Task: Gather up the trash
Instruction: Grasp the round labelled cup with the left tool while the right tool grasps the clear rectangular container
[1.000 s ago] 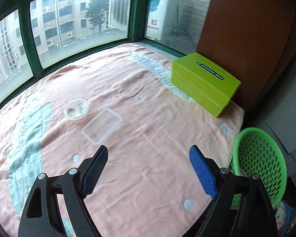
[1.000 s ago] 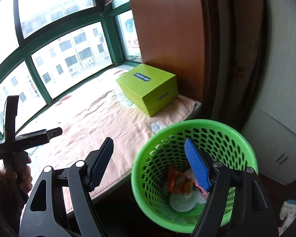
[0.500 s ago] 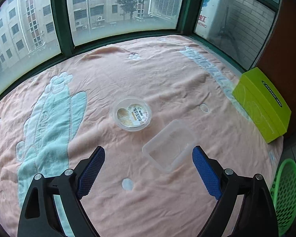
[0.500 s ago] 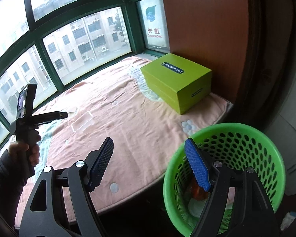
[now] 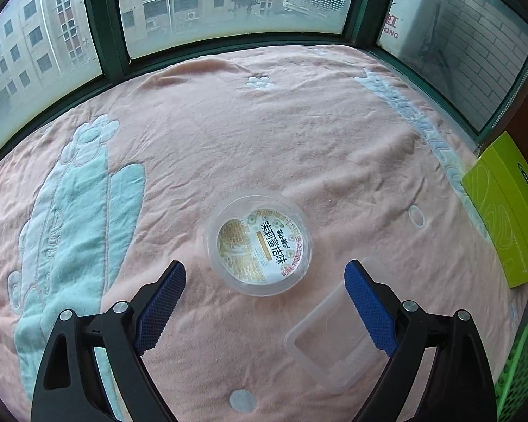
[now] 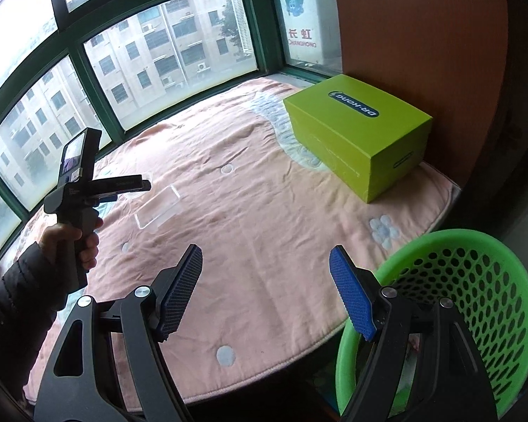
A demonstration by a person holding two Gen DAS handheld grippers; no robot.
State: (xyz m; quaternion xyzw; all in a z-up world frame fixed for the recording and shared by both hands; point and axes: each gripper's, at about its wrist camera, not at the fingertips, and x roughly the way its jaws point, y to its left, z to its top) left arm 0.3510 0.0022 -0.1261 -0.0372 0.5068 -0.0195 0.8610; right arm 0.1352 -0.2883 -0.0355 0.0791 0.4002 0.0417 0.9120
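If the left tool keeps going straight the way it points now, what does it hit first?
Most likely the round clear cup with the printed label, which lies just ahead between the open left tool fingers. The clear rectangular tray sits off to the right finger's side. Depth is hard to judge.

— What is seen as the supporting surface?

— A pink fleece blanket point(image 5: 299, 147) with pale blue embroidered figures and small flower patches is spread over a rounded window-side platform; its curved edge is seen hanging slightly over the front.

— And what is laid directly on it?

— A round clear plastic cup with a printed foil lid point(image 5: 258, 244) is seen near the middle. Just beside it, apart from it, a clear rectangular plastic tray point(image 5: 329, 346) is laid open side up. A lime-green cardboard box with a dark oval label point(image 6: 359, 133) is set at the blanket's far end, well apart from both, close to a brown wooden panel point(image 6: 415, 17).
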